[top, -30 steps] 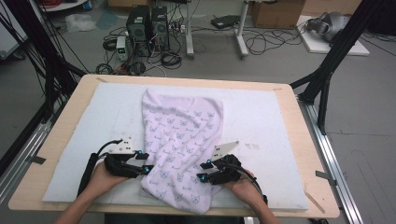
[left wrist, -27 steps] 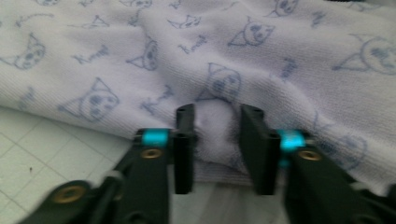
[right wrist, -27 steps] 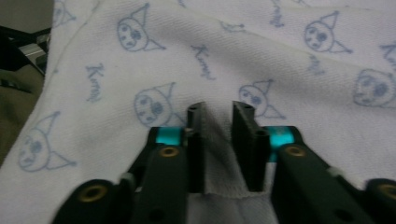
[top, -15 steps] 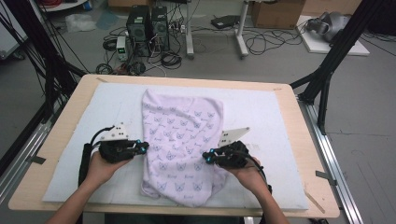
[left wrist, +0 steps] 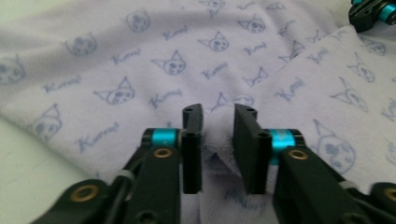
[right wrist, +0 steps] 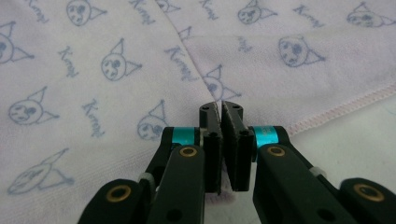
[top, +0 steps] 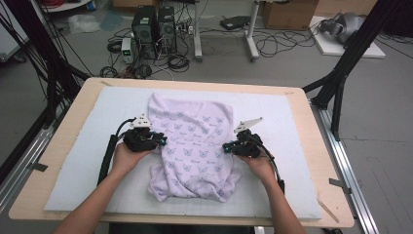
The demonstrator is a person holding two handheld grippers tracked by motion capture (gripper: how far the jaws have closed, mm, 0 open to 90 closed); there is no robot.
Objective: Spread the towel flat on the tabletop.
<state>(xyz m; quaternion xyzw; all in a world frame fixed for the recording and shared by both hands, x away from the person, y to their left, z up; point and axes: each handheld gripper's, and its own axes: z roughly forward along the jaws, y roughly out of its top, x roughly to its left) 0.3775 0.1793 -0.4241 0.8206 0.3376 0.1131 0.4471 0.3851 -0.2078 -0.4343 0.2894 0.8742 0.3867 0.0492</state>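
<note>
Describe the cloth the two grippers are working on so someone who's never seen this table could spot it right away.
On the wooden table lies a white foam mat, and on its middle a pale lilac towel. It is printed all over with small blue cat faces and script words, and lies rumpled between the left gripper and right gripper.

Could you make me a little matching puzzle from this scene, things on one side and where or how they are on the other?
Things:
1. Left tool
2. Right tool
3. Pale lilac cloth printed with blue cat faces
4. Two black computer towers

States or places:
A. Standing on the floor beyond the far edge of the table
B. Jaws nearly together, pinching a thin fold of fabric
C. Jaws apart, with a bunched fold of fabric between them
D. Lying rumpled on the white pad in the middle of the table

Pairs: 1-C, 2-B, 3-D, 4-A
</note>
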